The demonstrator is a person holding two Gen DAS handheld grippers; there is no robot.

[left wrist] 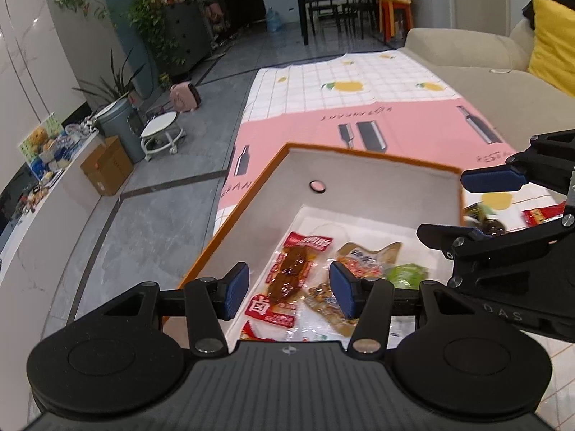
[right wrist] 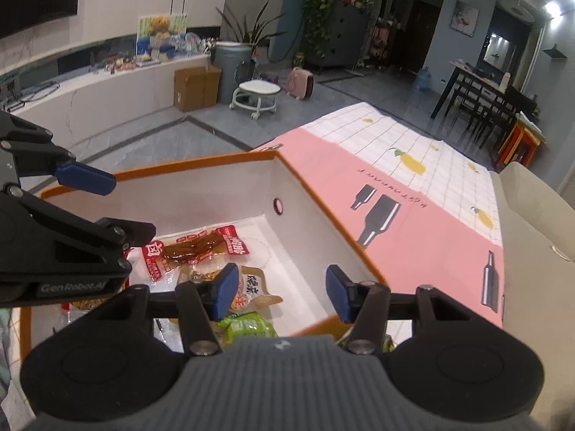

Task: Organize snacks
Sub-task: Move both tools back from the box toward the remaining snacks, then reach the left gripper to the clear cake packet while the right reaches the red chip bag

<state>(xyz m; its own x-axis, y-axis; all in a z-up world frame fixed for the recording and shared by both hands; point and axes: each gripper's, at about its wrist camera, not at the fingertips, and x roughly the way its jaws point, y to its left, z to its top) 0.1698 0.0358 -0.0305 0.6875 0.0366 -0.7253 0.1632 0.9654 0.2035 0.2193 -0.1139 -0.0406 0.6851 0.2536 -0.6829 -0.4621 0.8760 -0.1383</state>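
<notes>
An orange-rimmed white box [left wrist: 373,183] stands on the table and holds several snack packets: a red-labelled brown meat snack [left wrist: 291,273], a beige packet [left wrist: 366,258] and a green packet [left wrist: 408,274]. My left gripper [left wrist: 289,289] hovers open and empty over the packets. My right gripper [right wrist: 282,294] is open and empty above the box [right wrist: 201,194], over the green packet [right wrist: 251,327] and near the meat snack [right wrist: 194,248]. Each gripper shows in the other's view: the right one [left wrist: 478,208], the left one [right wrist: 118,208].
A pink and white tablecloth [left wrist: 359,86] covers the table. More packets [left wrist: 539,213] lie on the cloth right of the box. A beige sofa [left wrist: 467,54] with a yellow cushion [left wrist: 553,46] is at the right. Grey floor drops off left of the table.
</notes>
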